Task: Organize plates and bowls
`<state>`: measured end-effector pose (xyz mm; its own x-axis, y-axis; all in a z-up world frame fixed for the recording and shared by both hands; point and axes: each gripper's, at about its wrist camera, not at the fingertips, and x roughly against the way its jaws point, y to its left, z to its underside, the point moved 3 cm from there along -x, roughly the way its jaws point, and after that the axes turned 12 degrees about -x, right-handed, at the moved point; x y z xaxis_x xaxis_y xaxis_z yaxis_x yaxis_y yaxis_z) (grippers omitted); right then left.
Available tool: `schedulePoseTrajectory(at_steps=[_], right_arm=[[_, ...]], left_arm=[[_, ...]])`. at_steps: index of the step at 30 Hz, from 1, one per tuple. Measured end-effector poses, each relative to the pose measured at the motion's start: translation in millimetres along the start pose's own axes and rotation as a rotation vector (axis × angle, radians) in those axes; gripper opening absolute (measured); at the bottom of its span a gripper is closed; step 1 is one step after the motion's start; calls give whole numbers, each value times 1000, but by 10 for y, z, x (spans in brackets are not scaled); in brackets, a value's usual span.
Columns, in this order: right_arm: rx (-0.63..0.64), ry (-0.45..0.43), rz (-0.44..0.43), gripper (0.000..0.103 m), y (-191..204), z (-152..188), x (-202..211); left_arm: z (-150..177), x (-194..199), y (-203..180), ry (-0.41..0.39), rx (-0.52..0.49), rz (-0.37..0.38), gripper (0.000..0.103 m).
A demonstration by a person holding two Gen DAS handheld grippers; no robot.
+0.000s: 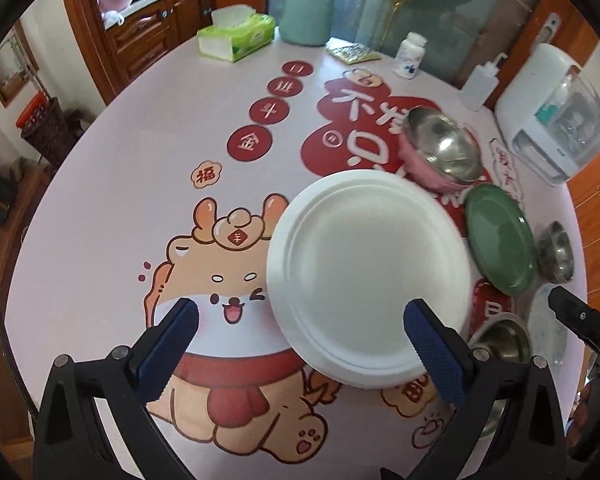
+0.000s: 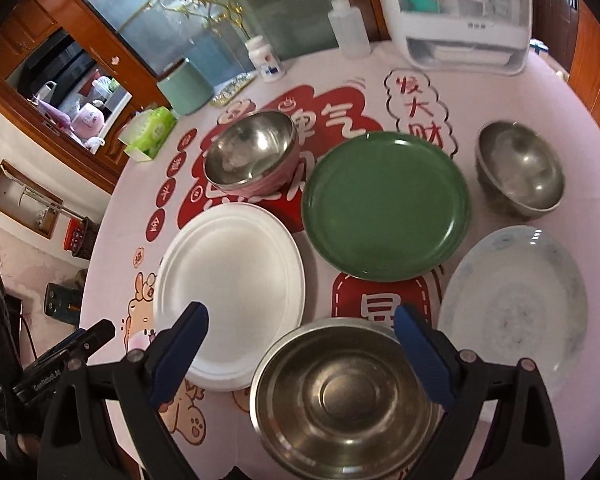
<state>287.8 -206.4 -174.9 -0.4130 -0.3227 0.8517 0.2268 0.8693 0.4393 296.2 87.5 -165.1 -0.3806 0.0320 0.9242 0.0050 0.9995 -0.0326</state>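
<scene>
A white plate [image 1: 368, 280] [image 2: 228, 292] lies on the round table. My left gripper [image 1: 300, 344] hovers open at its near edge, with the right finger over the rim and nothing gripped. Behind the white plate stand a pink-sided steel bowl [image 1: 440, 148] [image 2: 252, 152] and a green plate [image 1: 500, 236] [image 2: 384, 204]. My right gripper [image 2: 300, 352] is open above a wide steel bowl [image 2: 340, 396] at the table's near edge. A pale blue plate [image 2: 512, 300] and a small steel bowl [image 2: 520, 168] lie to the right.
At the table's far side stand a tissue box [image 1: 236, 36], a mint canister [image 1: 306, 14], a white pill bottle [image 2: 266, 58], a squeeze bottle [image 2: 348, 28] and a white countertop appliance [image 2: 464, 12]. The printed tablecloth [image 1: 140, 200] is bare on the left.
</scene>
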Motion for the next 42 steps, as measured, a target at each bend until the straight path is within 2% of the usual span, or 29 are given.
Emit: schedulePoseTrajectory(at_steps=[8,12,14,18,22,25,31,33,37,42], right_arm=[[-1,134,-81,90,-43,-43,-384],[2,161,-102,90,-41,-66,-520],[10,176,-104,86,-36,-67,-589],[8,201,-114,81,-57,-81,-703],[6,221,-133,71,-63,-83,-795],[15,224,-119,64,-62,-85,-853],[36,244,-102,51,-44,-72,-963],[46,248,-92,47,-40,-75,-995],[53,250,-86,36,-53,-78,-1046],[43,245,-97,28,-68,-72,-1080]], left_arm=[[-24,-444,93,88,2,-19,100],[-21,-619,131,108,25,12,99],[-19,-687,145,119,29,17,99],[-7,-818,170,142,40,39,92],[-9,-901,187,144,40,54,88],[-9,-930,189,145,37,71,82],[-22,-1012,186,160,40,81,67],[-32,-1040,189,166,42,84,57],[-8,-1073,222,169,45,75,56],[-37,-1086,237,152,43,77,56]])
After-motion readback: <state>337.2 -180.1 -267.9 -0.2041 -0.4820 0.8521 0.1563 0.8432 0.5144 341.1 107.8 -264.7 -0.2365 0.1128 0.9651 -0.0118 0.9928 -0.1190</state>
